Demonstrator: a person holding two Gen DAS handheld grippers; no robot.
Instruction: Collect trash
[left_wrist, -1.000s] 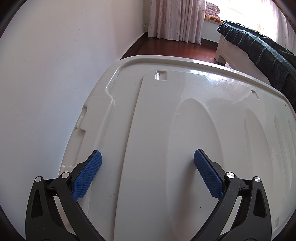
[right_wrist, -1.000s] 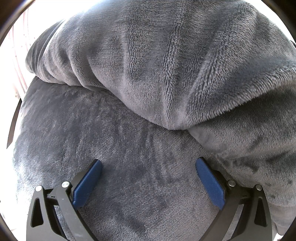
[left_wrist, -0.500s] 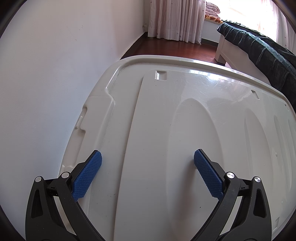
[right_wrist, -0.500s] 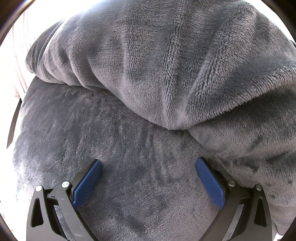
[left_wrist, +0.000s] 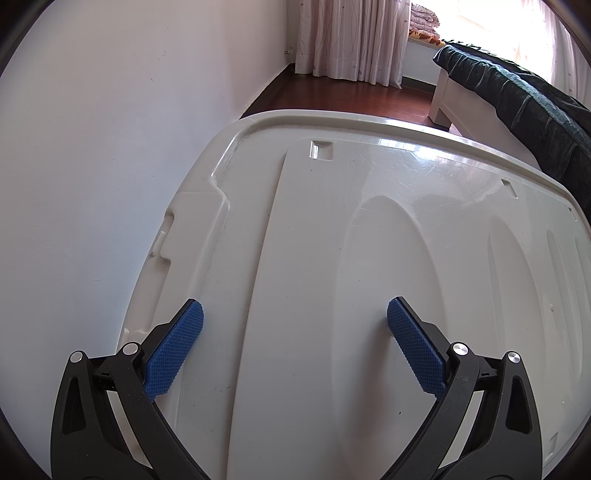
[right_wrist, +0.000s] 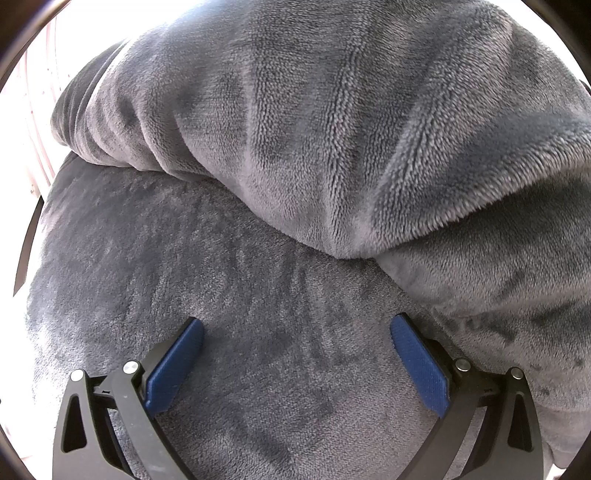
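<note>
You're at the search step w/ both grippers, left gripper (left_wrist: 295, 328) over the white bin lid (left_wrist: 369, 258) and right gripper (right_wrist: 295, 343) on grey fleece (right_wrist: 295, 147), spread wide and empty (no trash visible), so scan beyond the lid next.

white lid (left_wrist: 332, 277) cropped right, blanket (right_wrist: 295, 166) overfilling frame

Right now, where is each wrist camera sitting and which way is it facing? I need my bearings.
Left wrist: behind the open left gripper, looking down across a white plastic lid toward a wall, curtains and a bed.
Right wrist: behind the open right gripper, close over grey plush fabric; little else shows.
Shared: nothing of the scene overlaps; both show only their own blue-padded fingers, and no trash.
</note>
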